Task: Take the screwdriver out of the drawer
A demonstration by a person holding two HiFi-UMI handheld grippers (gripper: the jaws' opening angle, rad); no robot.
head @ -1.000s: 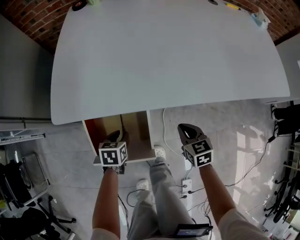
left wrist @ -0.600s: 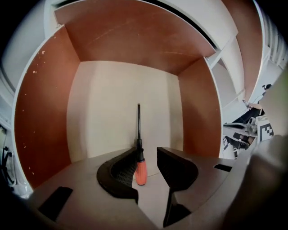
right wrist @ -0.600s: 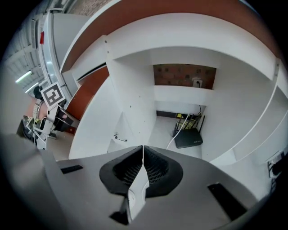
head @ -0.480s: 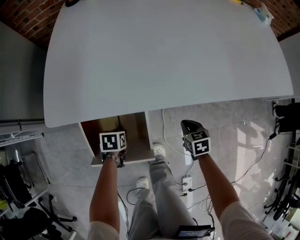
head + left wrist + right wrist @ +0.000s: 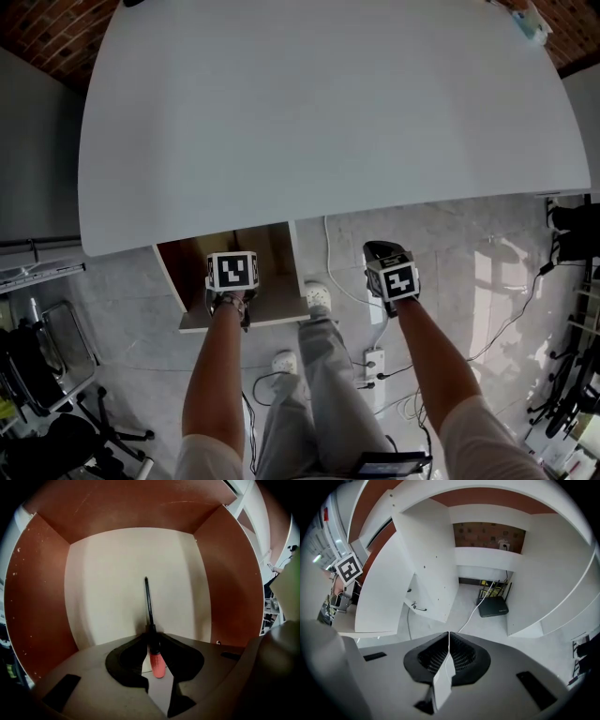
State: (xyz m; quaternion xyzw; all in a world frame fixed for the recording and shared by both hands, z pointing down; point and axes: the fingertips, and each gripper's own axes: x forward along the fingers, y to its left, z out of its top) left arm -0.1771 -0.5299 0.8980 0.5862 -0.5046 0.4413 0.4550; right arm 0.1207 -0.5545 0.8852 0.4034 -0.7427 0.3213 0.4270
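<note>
The left tool (image 5: 151, 632) points steeply down into the open drawer (image 5: 42, 597), and its jaws are closing on the screwdriver (image 5: 148, 606); their dark tips sit against the black collar on either side, with no gap showing. Seen along this tool, the screwdriver lies flat on the drawer's pale floor, its thin dark shaft running toward 12 o'clock and its red handle end poking back between the jaws toward 6 o'clock. Reddish-brown walls close the drawer in at 9, 12 and 3 o'clock. From overhead, the drawer juts out from under the near edge of the wide white tabletop (image 5: 328, 122), which fills everything from 9 round to 3 o'clock. The right tool (image 5: 448, 634) hangs over the floor (image 5: 450, 244) at 3 o'clock from the left one, well apart from the drawer and outside it. Its jaws are pressed together with nothing between them. Looking along it, a black box (image 5: 493, 605) sits on the floor at 1 o'clock under the tabletop, with a white cable (image 5: 476, 609) trailing from it toward the tool. The left tool's marker cube (image 5: 348, 568) shows out at 10 o'clock. Between the person's two forearms, a white shoe (image 5: 318, 298) rests on the floor just beside the drawer's front corner, and a white power strip (image 5: 373, 361) lies at 6 o'clock from the right tool.
</note>
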